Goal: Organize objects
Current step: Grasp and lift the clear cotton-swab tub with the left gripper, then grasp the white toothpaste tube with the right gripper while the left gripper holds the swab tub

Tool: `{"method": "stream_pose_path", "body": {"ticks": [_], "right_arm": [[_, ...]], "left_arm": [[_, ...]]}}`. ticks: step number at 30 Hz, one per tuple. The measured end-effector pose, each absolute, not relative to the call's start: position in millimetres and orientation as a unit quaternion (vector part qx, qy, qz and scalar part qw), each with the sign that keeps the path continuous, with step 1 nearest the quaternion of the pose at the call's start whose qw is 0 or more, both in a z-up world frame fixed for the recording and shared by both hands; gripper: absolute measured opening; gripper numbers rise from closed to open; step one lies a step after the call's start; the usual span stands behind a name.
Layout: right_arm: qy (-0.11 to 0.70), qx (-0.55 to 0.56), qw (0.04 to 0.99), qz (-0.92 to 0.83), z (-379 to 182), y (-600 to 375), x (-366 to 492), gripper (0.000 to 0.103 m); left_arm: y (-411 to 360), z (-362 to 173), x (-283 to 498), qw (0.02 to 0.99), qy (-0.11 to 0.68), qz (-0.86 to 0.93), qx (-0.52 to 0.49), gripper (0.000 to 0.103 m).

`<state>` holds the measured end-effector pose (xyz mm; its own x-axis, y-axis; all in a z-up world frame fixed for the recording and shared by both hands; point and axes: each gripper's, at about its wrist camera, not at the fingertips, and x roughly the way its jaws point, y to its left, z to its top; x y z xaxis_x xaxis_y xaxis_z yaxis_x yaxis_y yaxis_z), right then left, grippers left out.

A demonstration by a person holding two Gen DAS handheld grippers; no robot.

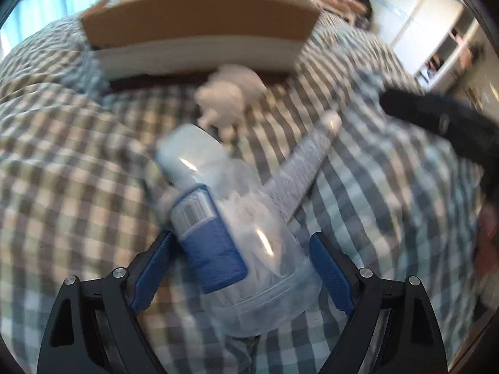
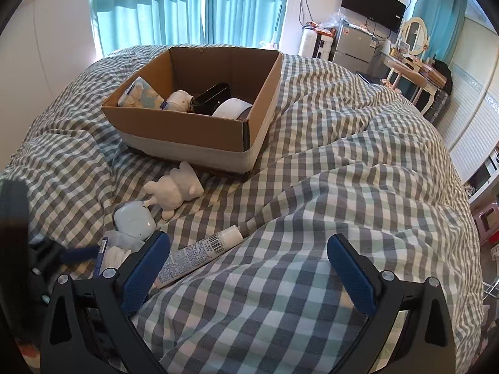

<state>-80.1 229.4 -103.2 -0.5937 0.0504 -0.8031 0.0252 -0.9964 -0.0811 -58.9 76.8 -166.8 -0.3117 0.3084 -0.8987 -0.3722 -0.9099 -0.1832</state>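
My left gripper (image 1: 240,243) is open around a clear round tub of cotton swabs (image 1: 265,249) with a blue label, lying on the checked bedspread; the view is blurred. A white earbud case (image 1: 190,152) lies just beyond the tub, a grey tube (image 1: 299,168) to its right, and a white bear figurine (image 1: 227,96) farther on. The cardboard box (image 1: 199,15) stands at the back. My right gripper (image 2: 249,268) is open and empty above the bedspread. Its view shows the tube (image 2: 199,252), the earbud case (image 2: 134,218), the bear (image 2: 174,190), the tub (image 2: 115,252) and the box (image 2: 177,131).
The box holds a tissue pack (image 2: 140,93), a white bottle (image 2: 179,99), a black item (image 2: 212,96) and a white roll (image 2: 230,107). The rumpled checked bedspread (image 2: 343,171) covers the bed. A fridge, dressing table and curtains stand beyond.
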Motion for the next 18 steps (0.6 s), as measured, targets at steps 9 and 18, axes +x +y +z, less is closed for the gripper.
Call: {"method": "stream_pose_path", "body": {"ticks": [9,18], "right_arm": [[-0.046,-0.443,0.01,0.895,-98.2,218.0,-81.2,0.095],[-0.055,-0.485,-0.001,0.873,-120.5,190.9,-98.8,0.095]], "left_arm": [[51.0,-145.0,-55.6,0.216,-0.024,0.819,-0.531,0.065],[3.1,-92.3,-60.8,0.213,-0.07,0.851,-0.474,0.064]]}}
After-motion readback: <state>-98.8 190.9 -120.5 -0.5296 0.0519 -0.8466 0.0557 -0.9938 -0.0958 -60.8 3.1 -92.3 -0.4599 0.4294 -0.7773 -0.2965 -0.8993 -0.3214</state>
